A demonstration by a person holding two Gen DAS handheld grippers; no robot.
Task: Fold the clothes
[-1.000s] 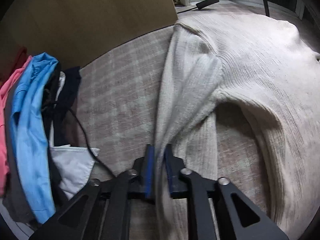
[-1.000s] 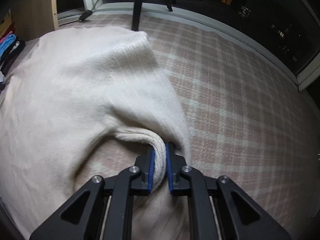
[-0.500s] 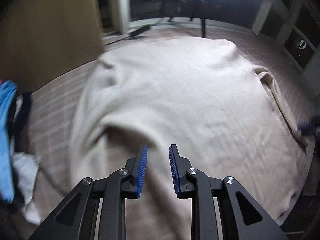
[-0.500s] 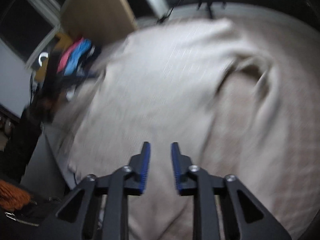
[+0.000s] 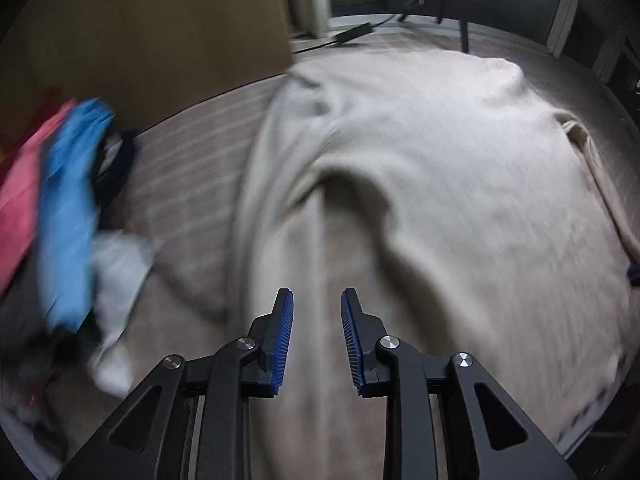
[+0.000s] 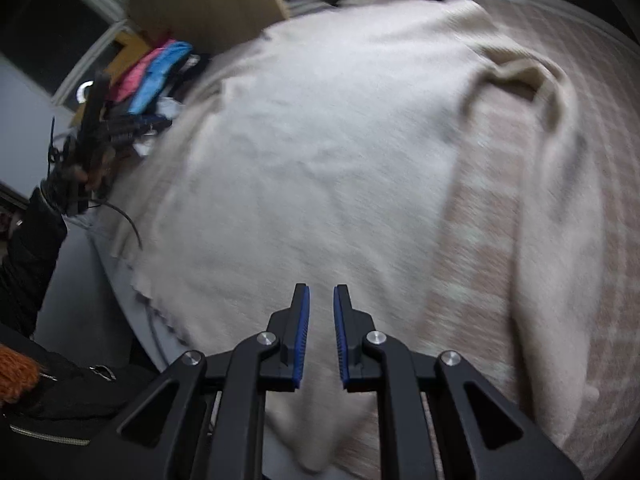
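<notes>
Left wrist: left gripper (image 5: 316, 336) spread, empty, above the cream sweater (image 5: 440, 184) spread across the plaid bed (image 5: 192, 168); sleeve bunched below. Judgement: pinch sleeve cuff cleanly, avoid bedding.

Right wrist: right gripper (image 6: 320, 332) parted, empty, over the sweater hem. No readable writing; frames blurred.

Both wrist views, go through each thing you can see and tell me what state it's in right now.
Cream sweater: spread on the plaid cover, unfolded, sleeves angled inward.
Left gripper: open, empty, above the sweater.
Right gripper: open, empty.
Clothes pile: heaped at the side, not neatly folded.
</notes>
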